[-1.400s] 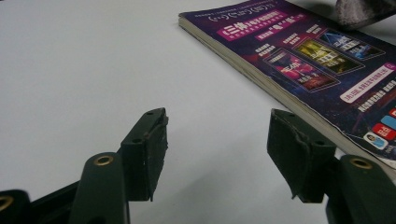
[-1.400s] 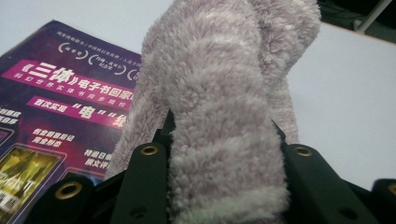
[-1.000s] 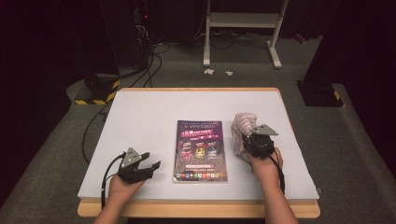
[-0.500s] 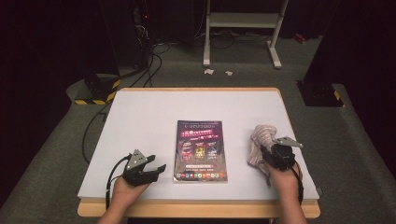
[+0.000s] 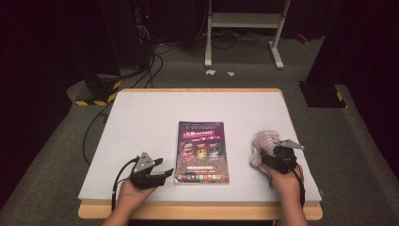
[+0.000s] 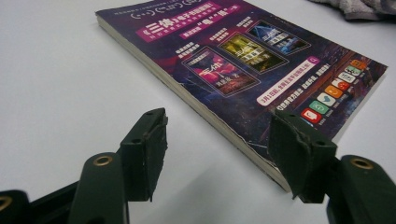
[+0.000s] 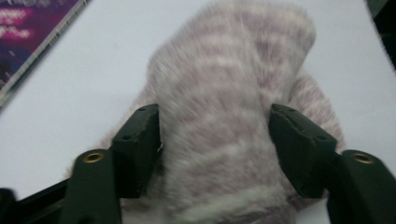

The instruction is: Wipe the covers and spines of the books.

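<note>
now | left gripper [image 5: 160,173] jaws apart, empty, beside book [image 5: 202,151] edge | right gripper [image 5: 268,157] jaws wide around towel [image 5: 261,147]

Both grippers' jaws wide apart

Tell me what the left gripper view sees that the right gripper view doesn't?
Left gripper view: the book's whole cover, with three small pictures and a row of coloured icons, and its page edge. Right gripper view: the fuzzy striped cloth up close, between the open right gripper's fingers. Both share the white table, some book, some cloth.
</note>
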{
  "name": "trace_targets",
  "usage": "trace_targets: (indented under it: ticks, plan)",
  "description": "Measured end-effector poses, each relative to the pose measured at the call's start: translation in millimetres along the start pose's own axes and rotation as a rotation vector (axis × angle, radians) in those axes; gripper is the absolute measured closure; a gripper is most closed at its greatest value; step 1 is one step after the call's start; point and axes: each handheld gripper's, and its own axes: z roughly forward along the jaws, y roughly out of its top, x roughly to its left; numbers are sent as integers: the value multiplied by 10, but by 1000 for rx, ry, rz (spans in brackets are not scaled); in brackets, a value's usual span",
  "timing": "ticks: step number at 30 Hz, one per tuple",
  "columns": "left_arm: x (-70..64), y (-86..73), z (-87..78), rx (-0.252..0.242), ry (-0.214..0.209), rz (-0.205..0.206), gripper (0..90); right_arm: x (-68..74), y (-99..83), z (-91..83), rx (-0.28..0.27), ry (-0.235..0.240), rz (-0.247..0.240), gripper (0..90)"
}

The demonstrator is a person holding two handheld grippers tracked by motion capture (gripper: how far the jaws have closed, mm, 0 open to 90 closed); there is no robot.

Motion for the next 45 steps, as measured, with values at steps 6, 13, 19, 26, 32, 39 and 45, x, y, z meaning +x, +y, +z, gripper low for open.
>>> trace_targets:
  ticks: [6,13,19,26,32,39,45]
  plan:
    - [-23,7,29,14,-9,10,367,85,115,-191,-78,18,-3,292]
    - [-91,9,110,37,-25,17,366,306,210,-373,-139,68,-55,285]
    - [-149,21,157,44,-36,32,374,507,155,-323,-97,165,-75,332]
    - [-219,29,245,79,-27,48,371,869,8,-277,-71,203,-153,326]
    - [-265,31,314,109,-26,42,371,1105,-141,-203,-24,251,-191,321]
    - [-264,26,332,118,-22,31,371,1284,-198,-118,10,307,-211,324]
    - [-241,22,345,133,-35,10,363,1380,-232,-12,56,325,-210,305]
